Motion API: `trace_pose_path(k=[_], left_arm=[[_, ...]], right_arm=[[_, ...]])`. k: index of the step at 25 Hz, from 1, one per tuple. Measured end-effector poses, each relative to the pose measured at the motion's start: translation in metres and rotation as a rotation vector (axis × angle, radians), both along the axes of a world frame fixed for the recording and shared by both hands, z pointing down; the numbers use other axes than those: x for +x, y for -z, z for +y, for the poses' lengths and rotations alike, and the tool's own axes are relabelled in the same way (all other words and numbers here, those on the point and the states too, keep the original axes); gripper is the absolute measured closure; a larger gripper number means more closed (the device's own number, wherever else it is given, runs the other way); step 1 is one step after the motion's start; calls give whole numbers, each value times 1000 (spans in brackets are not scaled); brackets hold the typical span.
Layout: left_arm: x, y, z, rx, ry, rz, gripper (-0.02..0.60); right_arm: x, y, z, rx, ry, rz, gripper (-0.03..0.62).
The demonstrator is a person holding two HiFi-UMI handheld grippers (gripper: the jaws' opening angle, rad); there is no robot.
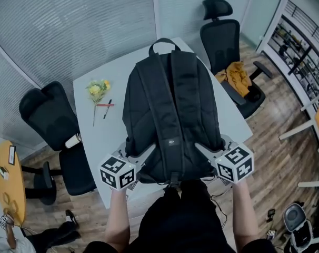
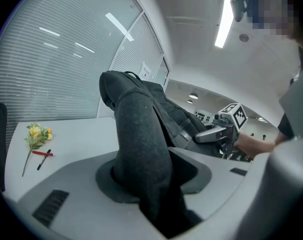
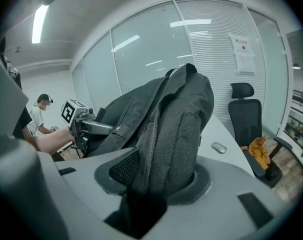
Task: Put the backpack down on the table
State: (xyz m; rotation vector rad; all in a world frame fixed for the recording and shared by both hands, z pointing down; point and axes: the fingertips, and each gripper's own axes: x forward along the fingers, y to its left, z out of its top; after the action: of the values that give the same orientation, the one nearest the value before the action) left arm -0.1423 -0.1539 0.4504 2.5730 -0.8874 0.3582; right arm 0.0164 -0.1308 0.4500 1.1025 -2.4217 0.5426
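A black backpack [image 1: 170, 109] is held over the white table [image 1: 96, 115], straps side up, its top handle toward the far edge. My left gripper [image 1: 145, 153] is shut on the pack's lower left side, and dark fabric [image 2: 141, 149] fills its jaws in the left gripper view. On the lower right side my right gripper [image 1: 204, 151] is shut too, with the backpack's padded edge [image 3: 171, 134] between its jaws. Whether the backpack's bottom rests on the table I cannot tell.
A yellow flower [image 1: 97, 90] and a red pen [image 1: 105, 105] lie on the table's left part. A mouse [image 3: 219, 147] lies on the table's right side. Black office chairs stand at the left [image 1: 51, 120] and far right [image 1: 228, 46], the right one with an orange cloth [image 1: 238, 75].
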Motion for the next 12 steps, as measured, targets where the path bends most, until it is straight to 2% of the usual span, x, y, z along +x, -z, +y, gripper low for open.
trace_pose_path(k=[6, 12], left_arm=[[-3, -12, -14, -28, 1, 2, 417], [-5, -37, -31, -83, 10, -13, 417]], right_arm=[[-3, -10, -14, -24, -2, 4, 421], [-4, -37, -33, -89, 2, -9, 421]])
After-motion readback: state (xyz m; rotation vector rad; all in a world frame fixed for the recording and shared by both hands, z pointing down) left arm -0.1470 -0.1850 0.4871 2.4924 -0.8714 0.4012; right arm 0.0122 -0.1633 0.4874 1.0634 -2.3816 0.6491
